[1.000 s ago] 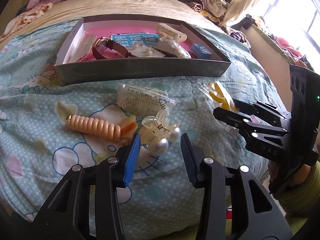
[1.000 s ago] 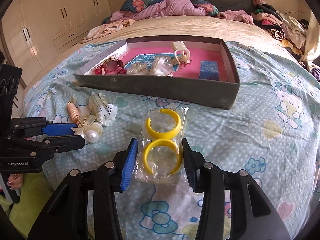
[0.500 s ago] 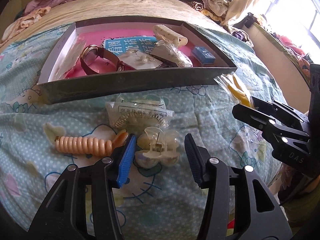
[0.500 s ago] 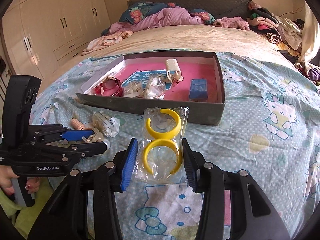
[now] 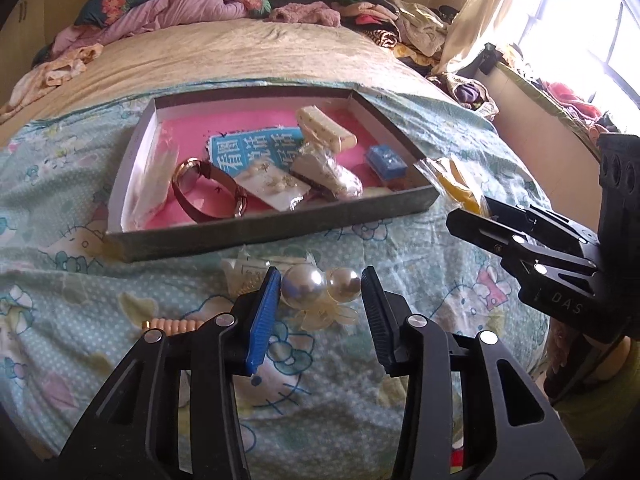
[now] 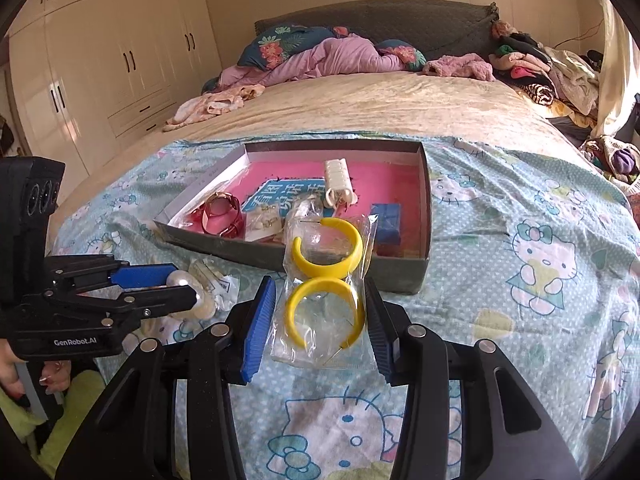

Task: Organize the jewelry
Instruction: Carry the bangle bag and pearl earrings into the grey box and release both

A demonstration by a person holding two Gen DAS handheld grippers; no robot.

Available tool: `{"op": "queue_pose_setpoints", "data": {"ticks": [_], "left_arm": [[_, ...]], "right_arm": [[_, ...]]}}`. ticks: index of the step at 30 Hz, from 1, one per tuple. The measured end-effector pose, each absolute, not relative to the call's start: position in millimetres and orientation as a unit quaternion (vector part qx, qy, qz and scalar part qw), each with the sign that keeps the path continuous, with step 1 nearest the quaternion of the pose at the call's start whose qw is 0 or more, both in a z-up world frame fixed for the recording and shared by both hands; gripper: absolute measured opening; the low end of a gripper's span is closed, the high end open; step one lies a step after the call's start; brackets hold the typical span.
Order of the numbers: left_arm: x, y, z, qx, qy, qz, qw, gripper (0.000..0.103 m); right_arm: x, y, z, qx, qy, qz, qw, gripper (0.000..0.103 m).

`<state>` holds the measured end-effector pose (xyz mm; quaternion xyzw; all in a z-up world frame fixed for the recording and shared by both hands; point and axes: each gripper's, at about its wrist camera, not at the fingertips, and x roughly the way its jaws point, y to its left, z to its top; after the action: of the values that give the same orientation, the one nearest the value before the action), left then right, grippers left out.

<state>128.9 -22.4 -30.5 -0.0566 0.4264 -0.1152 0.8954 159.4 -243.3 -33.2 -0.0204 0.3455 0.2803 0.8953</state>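
My left gripper (image 5: 318, 302) is shut on a clear hair clip with two large pearls (image 5: 316, 292) and holds it above the bedspread; the clip also shows in the right wrist view (image 6: 182, 282). My right gripper (image 6: 320, 304) is shut on a clear bag of two yellow hoop earrings (image 6: 326, 280), held in the air in front of the tray. The grey tray with a pink floor (image 5: 248, 236) lies ahead, holding a brown watch (image 5: 208, 192), an earring card, a cream clip and a blue box (image 5: 386, 160).
On the Hello Kitty bedspread (image 6: 520, 248) before the tray lie a small clear packet (image 5: 244, 270) and a peach spiral hair tie (image 5: 172, 324), partly hidden by my left fingers. Clothes pile up at the bed's far end. A wardrobe stands at the left.
My left gripper has closed on the pearl clip and lifted it off the bedspread. My right gripper has risen with the earring bag and moved nearer the tray.
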Motion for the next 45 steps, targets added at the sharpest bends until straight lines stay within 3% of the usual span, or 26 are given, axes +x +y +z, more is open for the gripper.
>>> {"op": "queue_pose_setpoints", "data": {"ticks": [5, 7, 14, 18, 20, 21, 25, 32, 34, 45], "left_arm": [[138.1, -13.4, -18.3, -0.058, 0.414, -0.103, 0.902, 0.032], [142.1, -9.0, -15.2, -0.063, 0.411, -0.1, 0.904, 0.008], [150.2, 2.2, -7.9, -0.074, 0.403, -0.094, 0.907, 0.007], [146.5, 1.7, -15.1, -0.072, 0.413, -0.106, 0.901, 0.01], [147.9, 1.0, -24.1, -0.067, 0.425, -0.103, 0.897, 0.025], [149.4, 0.2, -29.3, -0.063, 0.434, -0.101, 0.893, 0.038], [155.6, -4.2, -48.1, -0.051, 0.453, -0.095, 0.885, 0.055], [166.1, -8.3, -62.6, -0.046, 0.456, -0.102, 0.883, 0.054], [165.9, -8.7, -61.1, -0.044, 0.452, -0.103, 0.885, 0.036], [170.8, -5.2, -25.3, -0.05, 0.418, -0.106, 0.901, 0.035]], "right_arm": [[165.6, -242.4, -22.0, -0.017, 0.33, 0.282, 0.901, 0.042], [168.1, -241.0, -17.8, -0.018, 0.326, 0.283, 0.902, 0.042], [175.9, -236.6, -10.3, -0.017, 0.316, 0.286, 0.905, 0.042], [176.6, -236.0, -10.6, -0.017, 0.316, 0.287, 0.904, 0.042], [176.3, -235.4, -12.5, -0.016, 0.318, 0.289, 0.903, 0.042], [176.0, -234.6, -13.2, -0.016, 0.319, 0.289, 0.902, 0.042], [173.7, -232.9, -14.0, -0.016, 0.32, 0.292, 0.901, 0.042], [176.6, -235.3, -15.0, -0.013, 0.321, 0.291, 0.901, 0.042], [177.1, -235.4, -15.3, -0.013, 0.321, 0.29, 0.901, 0.042], [191.1, -233.2, -10.1, -0.012, 0.312, 0.289, 0.905, 0.042]]}}
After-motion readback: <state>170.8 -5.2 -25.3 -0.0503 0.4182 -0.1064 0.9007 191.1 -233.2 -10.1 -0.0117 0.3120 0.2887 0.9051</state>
